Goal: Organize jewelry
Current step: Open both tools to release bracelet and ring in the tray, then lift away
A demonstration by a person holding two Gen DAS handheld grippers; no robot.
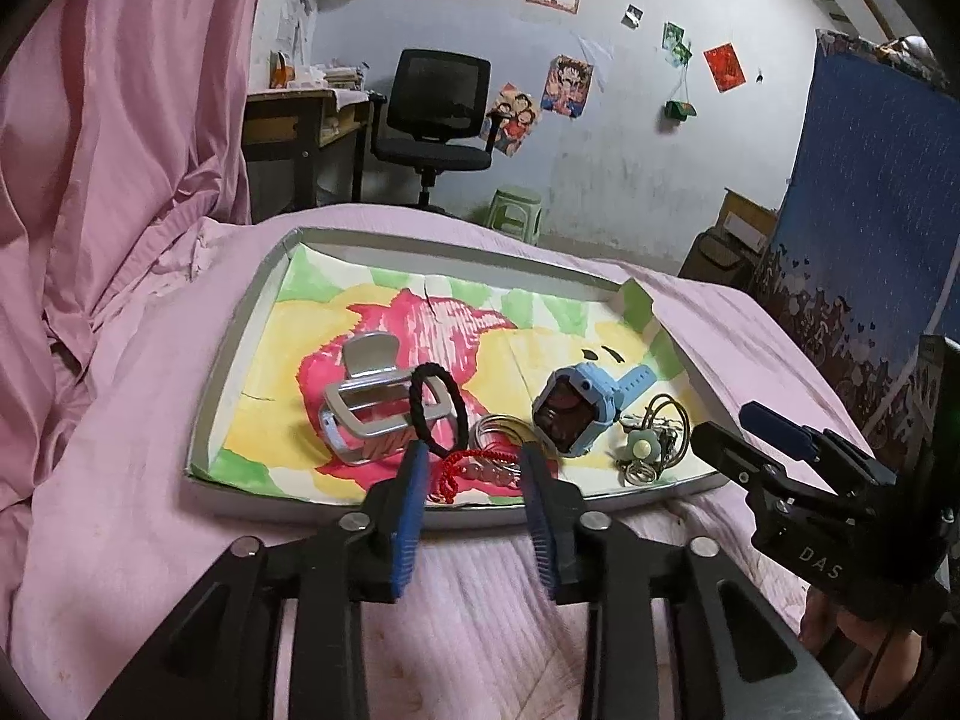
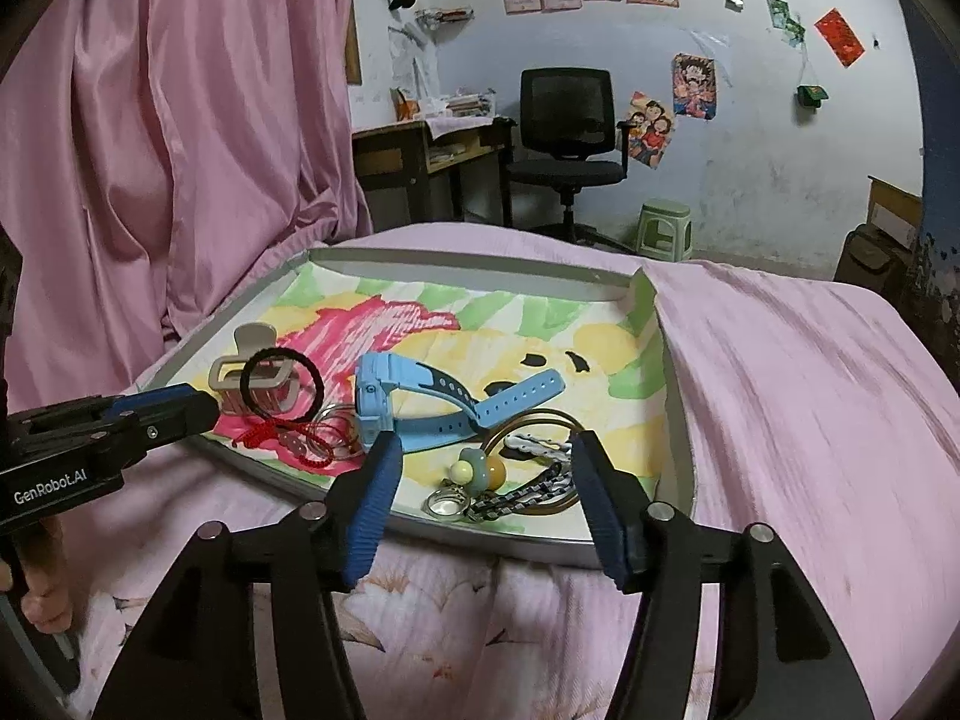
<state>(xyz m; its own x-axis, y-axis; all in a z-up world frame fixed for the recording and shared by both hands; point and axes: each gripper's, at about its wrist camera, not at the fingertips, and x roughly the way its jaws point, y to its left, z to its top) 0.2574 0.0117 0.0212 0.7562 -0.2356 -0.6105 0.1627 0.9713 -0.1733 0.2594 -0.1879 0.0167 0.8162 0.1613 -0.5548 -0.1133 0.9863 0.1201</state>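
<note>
A shallow tray (image 1: 240,360) (image 2: 678,360) with a painted paper lining lies on the pink bed. In it are a silver hair claw (image 1: 366,414) (image 2: 240,375), a black hair tie (image 1: 450,402) (image 2: 312,378), a red cord bracelet (image 1: 462,468) (image 2: 270,435), metal rings (image 1: 498,429), a blue watch (image 1: 576,408) (image 2: 420,402) and a pile of bangles, a ring and a bead charm (image 1: 651,447) (image 2: 480,471). My left gripper (image 1: 477,456) (image 2: 204,411) is open at the tray's near edge, over the red bracelet. My right gripper (image 2: 483,450) (image 1: 720,426) is open over the charm pile.
A pink curtain (image 1: 120,150) hangs at the left. The pink bedsheet (image 2: 810,390) spreads to the right of the tray. Beyond the bed stand an office chair (image 1: 438,114), a desk (image 1: 300,132) and a green stool (image 1: 516,210).
</note>
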